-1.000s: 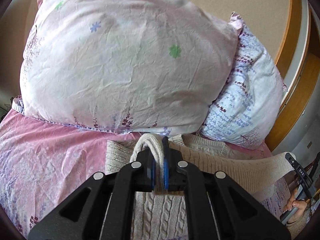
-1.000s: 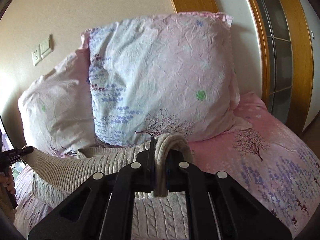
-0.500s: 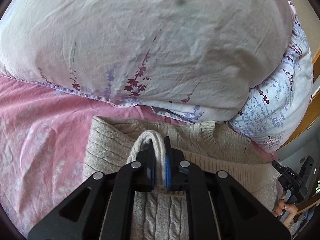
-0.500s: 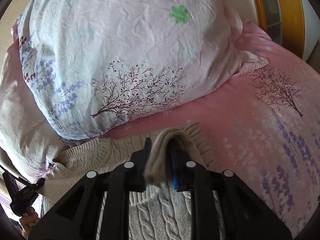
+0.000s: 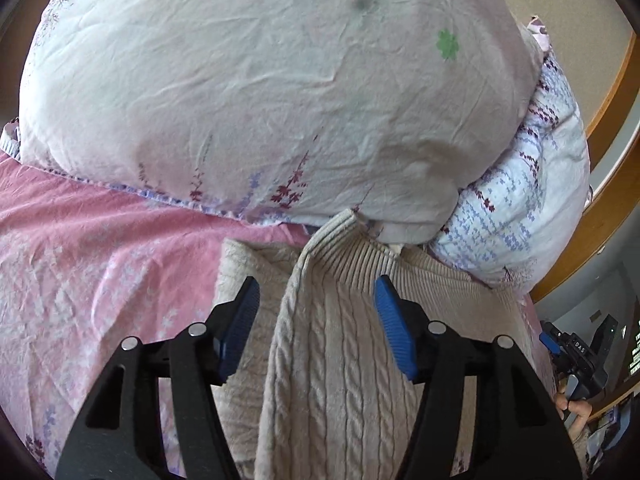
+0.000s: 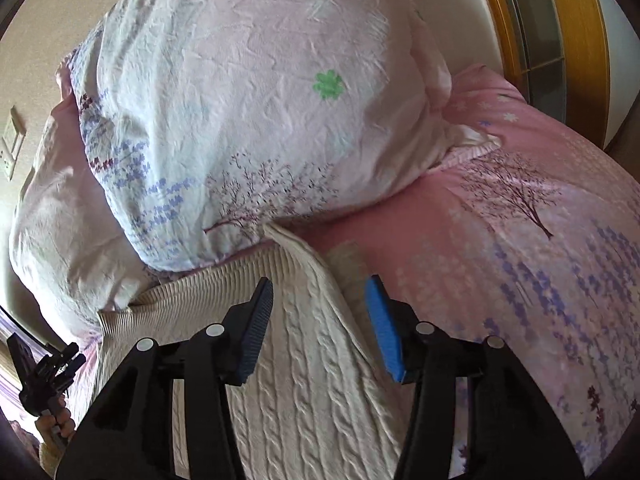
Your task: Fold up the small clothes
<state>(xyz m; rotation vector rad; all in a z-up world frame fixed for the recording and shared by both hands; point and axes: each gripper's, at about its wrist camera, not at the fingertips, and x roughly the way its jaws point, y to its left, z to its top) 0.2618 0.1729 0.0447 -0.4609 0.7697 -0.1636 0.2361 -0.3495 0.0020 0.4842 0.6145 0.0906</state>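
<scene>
A cream cable-knit sweater (image 5: 336,360) lies on the pink bedspread, its folded ribbed edge up against the pillows. My left gripper (image 5: 316,316) is open, its blue pads on either side of the sweater's left folded corner without holding it. In the right wrist view the same sweater (image 6: 304,376) lies flat with its right corner pointing at the pillows. My right gripper (image 6: 320,320) is open over that corner and holds nothing. Each gripper shows small at the other view's edge.
Two large floral pillows (image 5: 260,92) (image 6: 256,112) stand right behind the sweater. The pink floral bedspread (image 6: 520,248) spreads to both sides. A wooden window frame (image 6: 576,28) rises at the right, and a wall socket (image 6: 12,144) sits at the left.
Both grippers have opened and let go of the sweater's folded edge, which now lies down on the bed against the pillows. Before that they carried it forward and down.
</scene>
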